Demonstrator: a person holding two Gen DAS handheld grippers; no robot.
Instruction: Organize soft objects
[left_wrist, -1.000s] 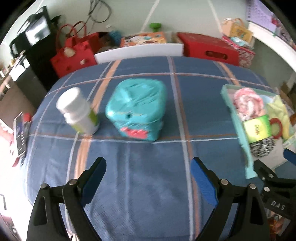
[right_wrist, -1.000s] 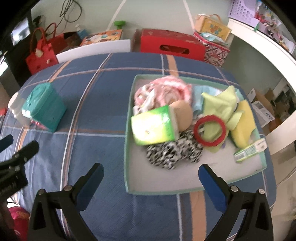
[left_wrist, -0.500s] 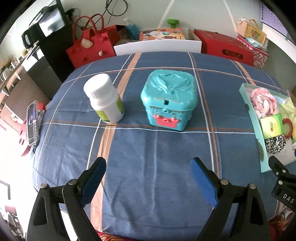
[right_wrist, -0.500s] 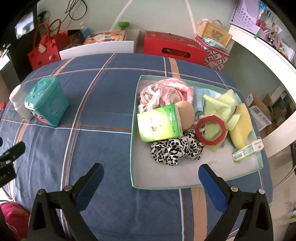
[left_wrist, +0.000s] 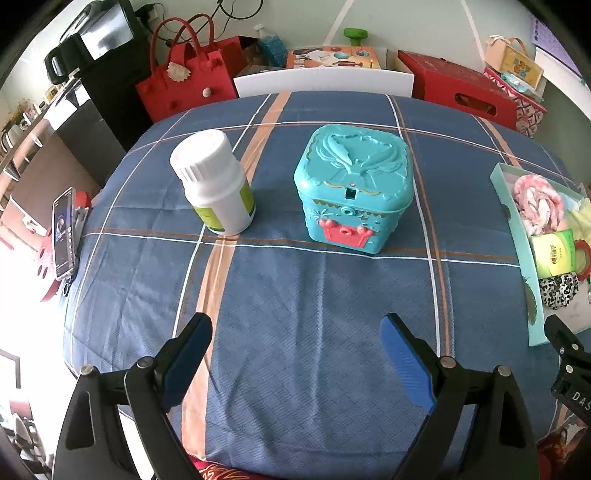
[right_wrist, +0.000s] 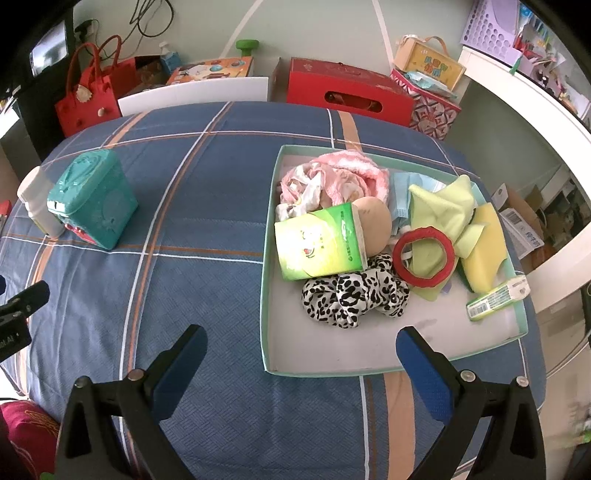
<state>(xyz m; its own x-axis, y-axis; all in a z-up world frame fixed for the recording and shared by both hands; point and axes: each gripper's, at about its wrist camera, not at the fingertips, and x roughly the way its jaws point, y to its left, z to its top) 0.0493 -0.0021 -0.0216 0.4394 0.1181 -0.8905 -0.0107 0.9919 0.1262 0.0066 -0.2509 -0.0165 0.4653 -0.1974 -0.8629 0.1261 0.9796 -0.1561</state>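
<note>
A shallow teal-rimmed tray on the right of the blue plaid table holds soft things: pink cloth, a green tissue pack, a leopard-print scrunchie, a red ring, a green cloth, a yellow sponge and a small green tube. The tray also shows at the right edge of the left wrist view. My right gripper is open and empty above the tray's near edge. My left gripper is open and empty over bare cloth, well short of the teal box.
A white bottle stands left of the teal box; both show at far left in the right wrist view. A phone on a stand sits off the table's left edge. Red bags and boxes line the far side.
Both grippers have pulled back and up from the table, so the box, bottle and tray look farther away. Both stay open and empty.
</note>
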